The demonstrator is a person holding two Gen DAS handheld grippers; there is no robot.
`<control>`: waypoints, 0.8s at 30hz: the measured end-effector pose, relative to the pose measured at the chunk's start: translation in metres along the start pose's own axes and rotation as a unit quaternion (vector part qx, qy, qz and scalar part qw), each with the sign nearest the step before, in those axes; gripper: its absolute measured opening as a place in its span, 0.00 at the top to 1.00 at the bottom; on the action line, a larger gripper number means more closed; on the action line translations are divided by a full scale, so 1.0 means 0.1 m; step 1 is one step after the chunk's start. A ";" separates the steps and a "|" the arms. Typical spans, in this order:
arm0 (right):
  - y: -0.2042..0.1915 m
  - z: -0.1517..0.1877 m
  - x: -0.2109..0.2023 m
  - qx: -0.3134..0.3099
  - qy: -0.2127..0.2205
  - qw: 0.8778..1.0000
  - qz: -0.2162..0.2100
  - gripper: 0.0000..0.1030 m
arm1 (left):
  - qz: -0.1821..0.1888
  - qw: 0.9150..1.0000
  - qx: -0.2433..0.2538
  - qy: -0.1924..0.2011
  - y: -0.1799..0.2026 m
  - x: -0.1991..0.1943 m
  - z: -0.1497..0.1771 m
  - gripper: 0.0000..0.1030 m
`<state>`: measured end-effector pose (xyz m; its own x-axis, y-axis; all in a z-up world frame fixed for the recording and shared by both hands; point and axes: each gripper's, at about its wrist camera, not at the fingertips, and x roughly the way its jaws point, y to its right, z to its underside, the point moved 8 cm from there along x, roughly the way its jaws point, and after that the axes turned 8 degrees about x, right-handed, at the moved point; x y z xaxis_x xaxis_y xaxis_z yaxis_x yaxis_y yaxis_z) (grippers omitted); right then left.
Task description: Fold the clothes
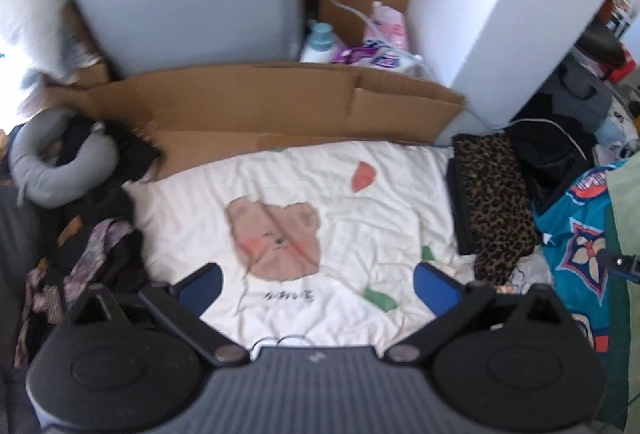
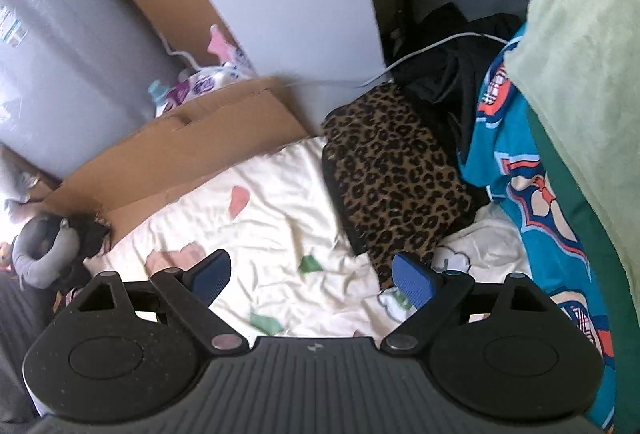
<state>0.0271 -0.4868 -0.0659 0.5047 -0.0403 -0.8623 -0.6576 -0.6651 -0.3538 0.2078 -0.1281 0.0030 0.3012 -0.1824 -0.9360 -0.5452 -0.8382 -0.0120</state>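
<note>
Both hand-held grippers, left [image 1: 318, 284] and right [image 2: 312, 276], wide-jawed, angled steeply downward.

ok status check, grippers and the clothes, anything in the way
Left gripper and right gripper open, both empty. Leopard-print garment folded on the cream blanket. Teal shirt piled beside it.

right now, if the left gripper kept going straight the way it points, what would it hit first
Most likely the cream bear-print blanket. The left gripper is open and empty, angled down at it, with nothing visible between. Depth is hard to judge in this fisheye view.
</note>
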 end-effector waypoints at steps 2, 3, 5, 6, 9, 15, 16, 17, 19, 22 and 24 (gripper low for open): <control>-0.14 0.04 -0.06 -0.010 -0.005 1.000 0.003 0.11 | -0.005 1.000 -0.014 -0.001 -0.12 -0.11 0.06 0.00; -0.20 0.05 -0.12 -0.015 0.000 1.000 0.001 0.11 | -0.008 1.000 -0.018 0.000 -0.17 -0.17 0.10 0.00; -0.32 0.07 -0.25 -0.026 0.009 1.000 -0.004 0.11 | -0.016 1.000 -0.021 0.004 -0.26 -0.28 0.17 0.00; -0.38 0.10 -0.32 -0.032 0.013 0.999 -0.010 0.11 | -0.020 1.000 -0.020 0.007 -0.29 -0.34 0.22 0.00; -0.55 0.15 -0.53 -0.045 0.022 0.998 -0.025 0.11 | -0.028 0.999 -0.024 0.019 -0.39 -0.50 0.38 0.00; -0.86 0.32 -0.85 -0.088 0.035 0.995 -0.037 0.11 | -0.045 0.997 -0.041 0.040 -0.56 -0.68 0.82 0.00; -0.89 0.36 -0.88 -0.095 0.035 0.994 -0.037 0.11 | -0.047 0.997 -0.045 0.043 -0.59 -0.70 0.91 0.00; -0.91 0.41 -0.91 -0.103 0.037 0.993 -0.034 0.11 | -0.048 0.996 -0.054 0.049 -0.62 -0.72 1.00 0.00; -0.95 0.52 -0.98 -0.115 0.039 0.992 -0.031 0.11 | -0.048 0.995 -0.068 0.061 -0.66 -0.74 1.15 0.00; -0.98 0.62 -1.05 -0.107 0.034 0.993 -0.047 0.11 | -0.045 0.993 -0.080 0.075 -0.68 -0.77 1.33 0.00; -0.96 0.67 -1.10 -0.103 0.039 0.993 -0.049 0.11 | -0.049 0.992 -0.086 0.083 -0.66 -0.79 1.43 0.00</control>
<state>-0.0032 -0.3684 0.0387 0.6074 -0.0194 -0.7942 -0.4792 -0.8062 -0.3469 0.1079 0.0149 0.0271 0.4786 -0.1656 -0.8623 -0.3696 -0.9288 -0.0267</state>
